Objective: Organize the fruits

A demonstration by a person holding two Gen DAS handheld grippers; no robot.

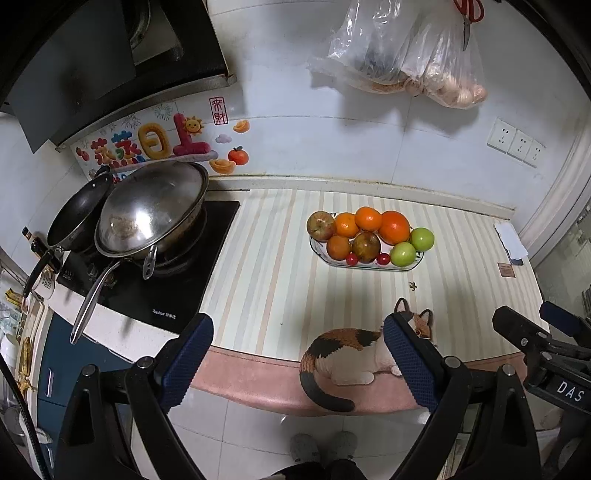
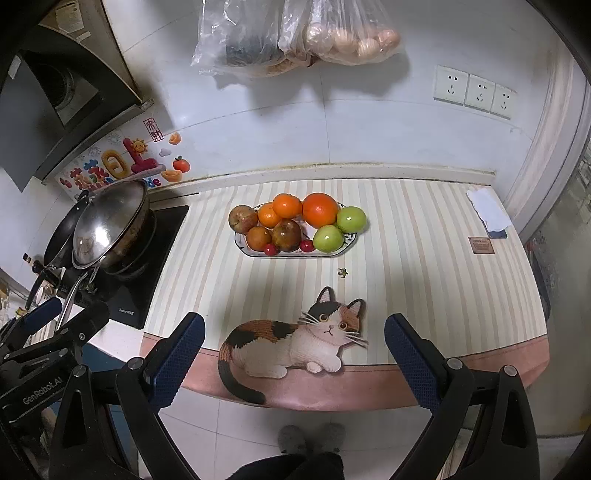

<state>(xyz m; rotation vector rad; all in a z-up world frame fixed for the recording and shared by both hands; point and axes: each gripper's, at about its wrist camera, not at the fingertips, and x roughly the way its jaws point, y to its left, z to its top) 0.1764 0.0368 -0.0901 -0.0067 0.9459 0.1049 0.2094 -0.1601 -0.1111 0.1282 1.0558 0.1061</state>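
An oval white plate (image 1: 415,266) stands on the striped counter mat, also in the right wrist view (image 2: 351,242). It holds oranges (image 1: 393,226) (image 2: 320,210), reddish apples (image 1: 320,226) (image 2: 242,218), two green apples (image 1: 403,253) (image 2: 328,238) and two small red cherry tomatoes (image 1: 352,259) (image 2: 271,249). My left gripper (image 1: 299,334) is open and empty, hanging off the counter's front edge, well short of the plate. My right gripper (image 2: 294,332) is open and empty, also at the front edge. Each gripper shows at the side of the other's view.
A stove with a lidded wok (image 1: 153,210) and a black pan (image 1: 79,214) stands left. A cat-shaped mat (image 2: 295,338) lies at the counter front. A small scrap (image 2: 342,273) lies near the plate. Plastic bags (image 2: 295,33) and scissors (image 1: 468,18) hang on the wall. Paper (image 2: 487,208) lies at right.
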